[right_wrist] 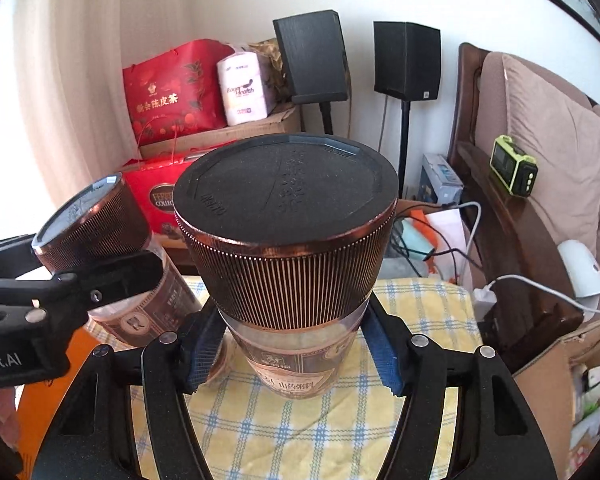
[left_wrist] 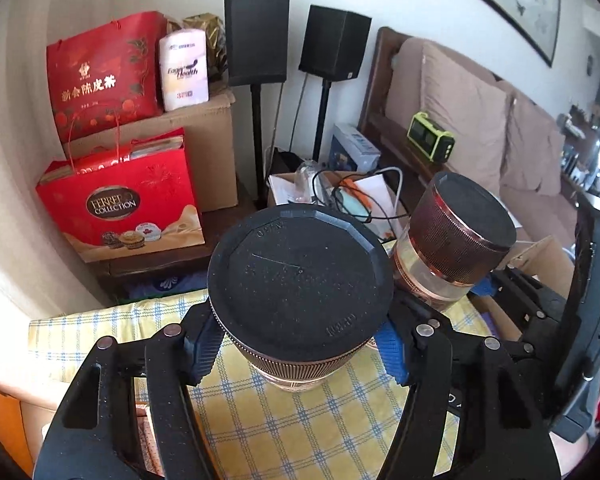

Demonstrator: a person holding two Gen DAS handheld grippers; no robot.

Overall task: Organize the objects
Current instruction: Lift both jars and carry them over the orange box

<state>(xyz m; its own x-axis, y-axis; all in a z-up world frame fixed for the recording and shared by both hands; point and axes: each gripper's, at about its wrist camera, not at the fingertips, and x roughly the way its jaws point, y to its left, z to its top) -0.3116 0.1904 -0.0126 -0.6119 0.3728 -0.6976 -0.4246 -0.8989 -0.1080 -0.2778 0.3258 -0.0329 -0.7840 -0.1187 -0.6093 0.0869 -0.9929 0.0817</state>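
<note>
**Two jars, one gripper on each**

Standing on the yellow checked cloth (left_wrist: 260, 412) that covers the tabletop are two clear jars with ribbed copper-brown lids, and everything else is placed from that cloth. The left gripper (left_wrist: 300, 354) sits around the left jar (left_wrist: 300, 300), its blue pads (left_wrist: 392, 356) pressing the glass just under the lid from either side, so it is holding that jar at a middling width. The right gripper (right_wrist: 294, 354) has the right jar (right_wrist: 286, 240) in the same way, pads (right_wrist: 382, 354) against the clear wall below the lid, just above the printed label. Both jars stand upright on the cloth, the right jar (left_wrist: 456, 236) near its right edge and the left jar (right_wrist: 100, 240) towards its left side, close together but apart.

Beyond the far edge of the cloth, a red chocolate gift bag (left_wrist: 120, 208) stands to the left, with a cardboard box (left_wrist: 204, 152) behind it carrying a second red bag (left_wrist: 100, 76) and a pack of tissue (left_wrist: 184, 68). Two black speakers (left_wrist: 256, 40) on stands rise behind the cloth's far middle. Right of the cloth runs a wooden sofa (left_wrist: 480, 120) with beige cushions, a green device (left_wrist: 430, 142) on its arm.
</note>
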